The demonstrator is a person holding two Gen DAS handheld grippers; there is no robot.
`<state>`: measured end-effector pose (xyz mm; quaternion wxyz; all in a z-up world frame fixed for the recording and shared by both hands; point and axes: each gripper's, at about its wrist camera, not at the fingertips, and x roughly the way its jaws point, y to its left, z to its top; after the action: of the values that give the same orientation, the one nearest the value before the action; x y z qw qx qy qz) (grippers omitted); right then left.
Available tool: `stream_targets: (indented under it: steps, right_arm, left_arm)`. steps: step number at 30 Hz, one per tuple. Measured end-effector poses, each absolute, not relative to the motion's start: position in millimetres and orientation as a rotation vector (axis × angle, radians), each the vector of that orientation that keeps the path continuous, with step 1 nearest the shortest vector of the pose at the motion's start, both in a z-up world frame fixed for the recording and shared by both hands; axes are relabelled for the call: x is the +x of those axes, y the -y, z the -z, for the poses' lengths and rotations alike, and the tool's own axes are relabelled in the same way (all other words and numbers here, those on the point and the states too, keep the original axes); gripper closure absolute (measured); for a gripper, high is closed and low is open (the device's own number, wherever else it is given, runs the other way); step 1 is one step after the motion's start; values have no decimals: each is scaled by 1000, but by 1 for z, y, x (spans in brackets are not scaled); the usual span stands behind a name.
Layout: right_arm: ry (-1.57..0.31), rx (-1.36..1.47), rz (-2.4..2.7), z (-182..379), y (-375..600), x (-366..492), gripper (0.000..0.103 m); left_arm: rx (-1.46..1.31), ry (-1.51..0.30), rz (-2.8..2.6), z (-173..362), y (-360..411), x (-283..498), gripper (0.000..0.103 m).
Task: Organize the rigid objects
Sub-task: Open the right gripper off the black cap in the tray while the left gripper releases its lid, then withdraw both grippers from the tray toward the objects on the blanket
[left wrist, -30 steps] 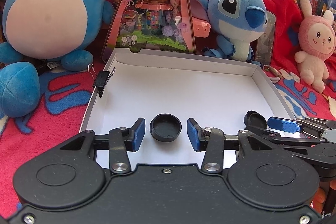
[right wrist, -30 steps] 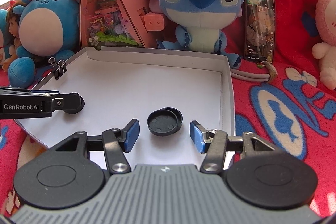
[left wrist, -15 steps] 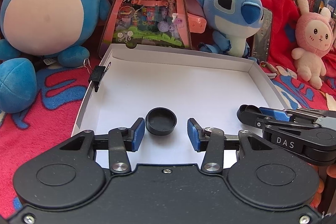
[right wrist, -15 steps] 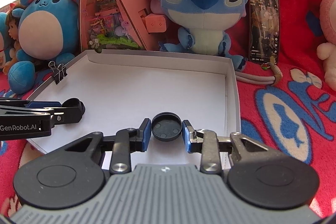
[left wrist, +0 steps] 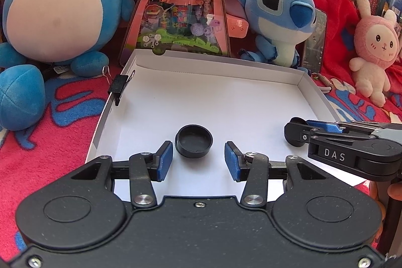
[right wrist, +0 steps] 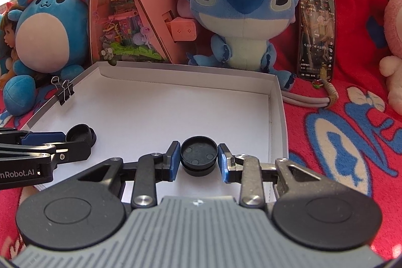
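A shallow white box (left wrist: 226, 92) lies on a red blanket. On its floor rests a round black cap (left wrist: 194, 141), hollow side up, just ahead of my open left gripper (left wrist: 198, 155); neither blue pad touches it. Another black cap (right wrist: 199, 153) sits between the blue pads of my right gripper (right wrist: 198, 160). Both pads press its rim, though the jaws are opening slightly. A dark round shape shows right under this cap. In the left wrist view the right gripper (left wrist: 295, 132) reaches in from the right, hiding most of its cap.
A binder clip (left wrist: 119, 86) grips the box's left wall. Behind the box stand a pink triangular toy case (left wrist: 181, 4), a round blue plush (left wrist: 55, 11), a blue alien plush (right wrist: 241, 6), a phone (right wrist: 316, 34) and a pink bunny plush (left wrist: 374, 47).
My right gripper's jaws closed in from wide apart onto the black cap near the box's right wall. The left gripper kept its width, its cap still lying free ahead of it.
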<state>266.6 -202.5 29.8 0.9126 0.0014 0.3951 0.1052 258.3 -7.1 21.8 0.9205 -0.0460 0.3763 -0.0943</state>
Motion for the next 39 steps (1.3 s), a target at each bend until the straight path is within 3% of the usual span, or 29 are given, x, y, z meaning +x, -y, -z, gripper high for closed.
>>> stream_targets:
  steps: [4,9,18,28,39]
  right_arm:
    - [-821,-7,-209,-30,202,268,49]
    - [-823,13,-206,-29,205,268,48]
    - [-761,101,-202,-49,226,251,29]
    - [-698,111,-217,-72,242,205,20]
    - [-650,117,-274,-84,240,150,16]
  left_arm:
    - [-95,-771,195,-23,7,257,58]
    - [-96,-771,194,-23,7,257,56]
    - [-100,-755,198,-30,2,249,48]
    - [-101,-716,252,-50,-4,212,33]
    - [-67,-689,285,-60,-5,150,29]
